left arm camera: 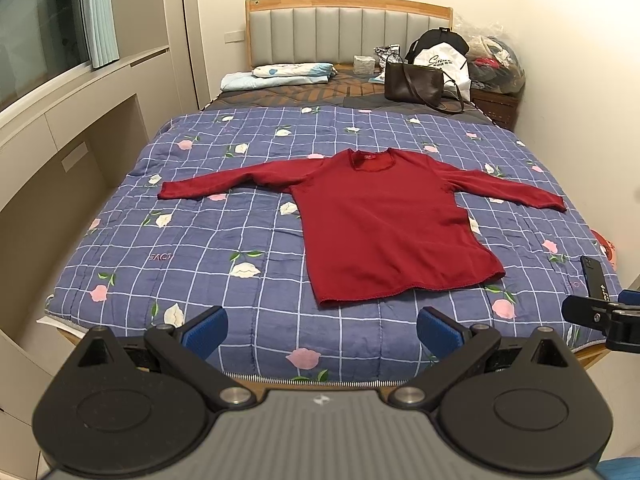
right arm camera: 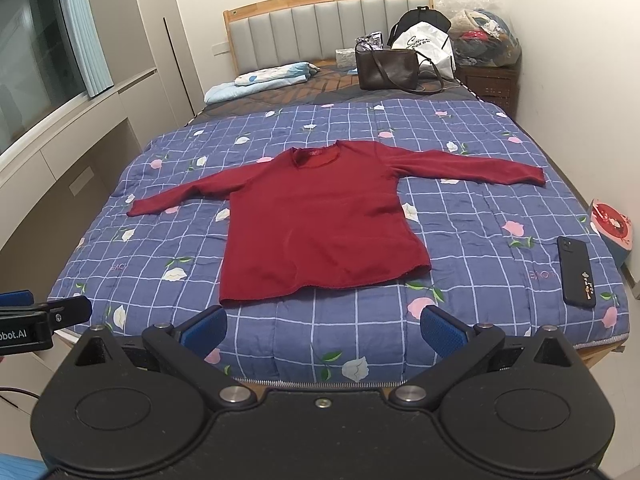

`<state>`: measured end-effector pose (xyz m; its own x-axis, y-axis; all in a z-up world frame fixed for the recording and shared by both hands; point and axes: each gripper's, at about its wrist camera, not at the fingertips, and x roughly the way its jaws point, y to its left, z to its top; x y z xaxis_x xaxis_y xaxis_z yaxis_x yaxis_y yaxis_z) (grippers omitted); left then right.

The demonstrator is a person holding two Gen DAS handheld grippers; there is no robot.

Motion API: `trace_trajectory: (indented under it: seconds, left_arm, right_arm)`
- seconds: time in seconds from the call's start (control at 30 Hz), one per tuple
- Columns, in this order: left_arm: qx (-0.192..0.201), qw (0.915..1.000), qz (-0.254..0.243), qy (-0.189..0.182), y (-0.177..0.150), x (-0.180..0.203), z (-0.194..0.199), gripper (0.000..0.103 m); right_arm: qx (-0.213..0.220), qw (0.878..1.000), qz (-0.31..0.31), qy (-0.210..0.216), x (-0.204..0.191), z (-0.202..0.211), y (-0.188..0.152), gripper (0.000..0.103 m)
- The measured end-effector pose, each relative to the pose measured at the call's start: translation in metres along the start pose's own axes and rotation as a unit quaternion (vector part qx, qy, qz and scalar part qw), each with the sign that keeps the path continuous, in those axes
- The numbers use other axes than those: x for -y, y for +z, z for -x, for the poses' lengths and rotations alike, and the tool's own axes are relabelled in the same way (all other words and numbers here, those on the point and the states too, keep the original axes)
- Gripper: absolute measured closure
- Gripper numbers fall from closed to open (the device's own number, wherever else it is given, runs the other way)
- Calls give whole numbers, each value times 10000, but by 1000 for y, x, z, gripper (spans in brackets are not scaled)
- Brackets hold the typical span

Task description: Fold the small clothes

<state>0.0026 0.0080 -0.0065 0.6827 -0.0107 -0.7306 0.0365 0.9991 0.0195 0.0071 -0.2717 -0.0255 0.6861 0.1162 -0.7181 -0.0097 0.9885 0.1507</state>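
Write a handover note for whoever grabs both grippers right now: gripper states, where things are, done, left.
Left gripper: open, empty, held short of the near edge of the bed.
Right gripper: open, empty, also short of the near edge.
Red long-sleeved top: flat on the blue floral quilt, both sleeves spread out to the sides, neck towards the headboard, hem nearest the grippers.
Black phone: on the quilt to the right of the top, apart from it.
Done: top laid out flat; no fold made.
Left: fold the sleeves in, then fold the body. Keep clear of the phone.
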Motion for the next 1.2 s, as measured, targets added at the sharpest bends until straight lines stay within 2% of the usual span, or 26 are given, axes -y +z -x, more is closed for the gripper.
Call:
trace_trajectory:
  seconds: [0.57, 0.8, 0.93, 1.2]
  left_arm:
    - [-58, 10000, 13, -39, -5, -1, -4, 0]
    - [-129, 9999, 9, -47, -3, -5, -5, 0]
    - [-229, 9997, -63, 68, -3, -5, -8, 0]
    - [-464, 9989, -17, 62, 2, -11, -19, 0]
  right_arm:
    - [-31, 10000, 10, -18, -4, -3, -4, 0]
    - [-74, 9997, -24, -215, -4, -10, -7, 0]
    - [-154, 9989, -101, -441, 0, -12, -9, 0]
    - [-449, 9977, -290, -412, 8, -25, -12, 0]
